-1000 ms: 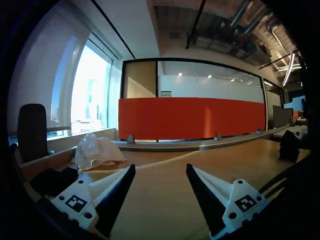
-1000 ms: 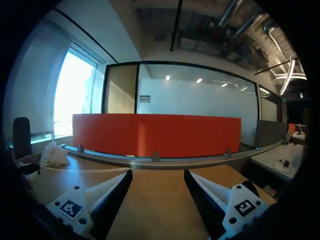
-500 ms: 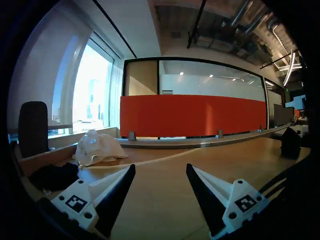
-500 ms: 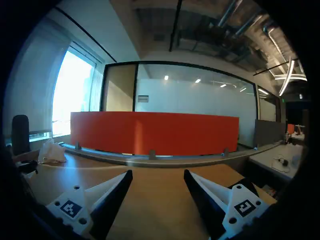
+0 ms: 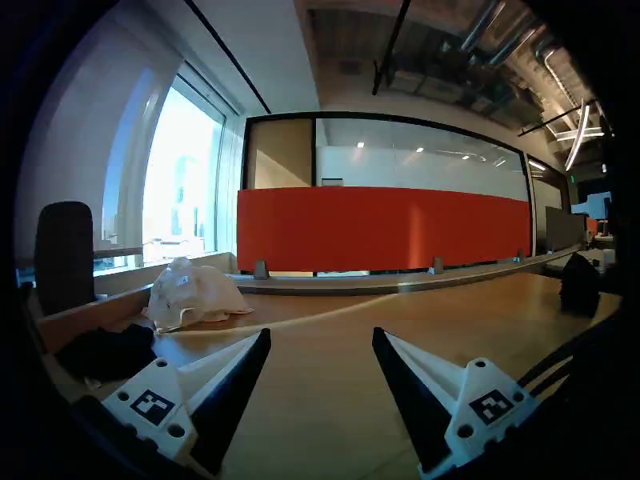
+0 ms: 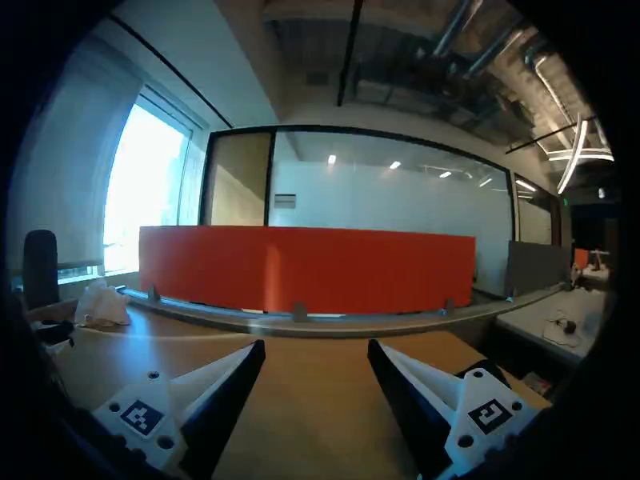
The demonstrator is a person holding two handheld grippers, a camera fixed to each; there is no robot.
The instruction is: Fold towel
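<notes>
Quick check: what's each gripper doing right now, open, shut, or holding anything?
Left gripper: open, nothing between its fingers.
Right gripper: open, nothing between its fingers.

The tongs (image 6: 316, 344) stand spread wide above the wooden table (image 6: 320, 416). A crumpled white towel (image 6: 100, 306) lies well off at nine o'clock (beside the window (image 6: 148, 192)), with an orange divider (image 6: 304, 268) at twelve.
</notes>
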